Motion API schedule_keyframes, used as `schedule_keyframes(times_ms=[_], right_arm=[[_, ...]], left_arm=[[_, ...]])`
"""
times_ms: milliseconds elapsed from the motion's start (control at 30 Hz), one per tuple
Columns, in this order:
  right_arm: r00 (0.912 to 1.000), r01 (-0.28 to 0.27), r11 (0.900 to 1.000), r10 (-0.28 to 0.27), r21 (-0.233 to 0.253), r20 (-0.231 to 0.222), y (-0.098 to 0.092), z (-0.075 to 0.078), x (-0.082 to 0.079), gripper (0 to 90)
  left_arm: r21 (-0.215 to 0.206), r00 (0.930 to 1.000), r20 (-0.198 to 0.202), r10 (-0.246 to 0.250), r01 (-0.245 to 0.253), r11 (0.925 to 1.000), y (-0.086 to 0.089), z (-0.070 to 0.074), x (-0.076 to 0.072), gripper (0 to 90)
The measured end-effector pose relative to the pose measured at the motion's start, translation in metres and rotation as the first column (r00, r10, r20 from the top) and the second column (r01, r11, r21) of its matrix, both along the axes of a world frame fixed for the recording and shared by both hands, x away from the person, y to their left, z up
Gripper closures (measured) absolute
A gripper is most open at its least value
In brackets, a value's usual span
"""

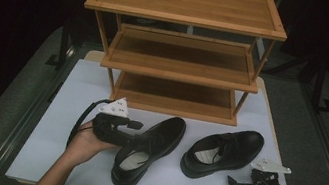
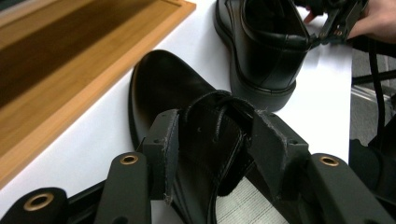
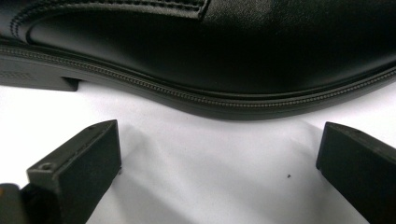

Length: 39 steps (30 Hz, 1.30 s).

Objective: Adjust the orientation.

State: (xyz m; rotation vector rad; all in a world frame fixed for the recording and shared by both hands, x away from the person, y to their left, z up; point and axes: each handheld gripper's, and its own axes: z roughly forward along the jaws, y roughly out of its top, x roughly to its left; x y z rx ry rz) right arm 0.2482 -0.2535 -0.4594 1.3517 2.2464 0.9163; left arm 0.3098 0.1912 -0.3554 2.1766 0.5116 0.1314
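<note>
a wooden shoe rack [image 1: 181, 49] with three shelves is standing at the far end of the white worktop [image 1: 69, 107], with dark room and grey floor lying around it. two black shoes are lying in front of the rack. in the high view the left shoe [image 1: 153, 146] is sitting near the middle and the right shoe [image 1: 223, 152] just beside it, apart. the left gripper view is showing what the high view is blurring: the left gripper [image 2: 212, 154] is clenching its fingers [image 2: 163, 154] on the left shoe's laced tongue. the right gripper [image 3: 219, 158] is hovering beside the right shoe's sole, fingers [image 3: 79, 163] spread and released, touching nothing.
</note>
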Motion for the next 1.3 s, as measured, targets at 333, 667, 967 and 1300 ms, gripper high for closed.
schedule_keyframes(times_ms=[333,667,967,1300], right_arm=[[1.0000,0.001,1.000,-0.001,0.001,-0.001,0.000,0.000,0.000,0.0],[1.0000,0.000,1.000,0.000,0.000,-0.001,0.000,0.000,0.000,0.0],[1.0000,0.001,1.000,-0.001,0.001,-0.001,0.000,0.000,0.000,0.0],[1.0000,0.001,1.000,-0.001,0.001,-0.001,0.000,0.000,0.000,0.0]], left_arm=[[0.008,0.9995,-0.020,-0.026,0.026,0.9996,-0.002,-0.009,-0.001,52.7],[0.106,0.9996,0.016,-0.025,0.023,0.9941,-0.007,-0.015,-0.004,60.5],[0.138,0.9971,0.075,-0.015,0.004,0.9904,-0.007,-0.011,-0.008,85.5],[0.120,0.9937,0.100,0.051,-0.063,0.9907,-0.006,-0.008,-0.008,87.4]])
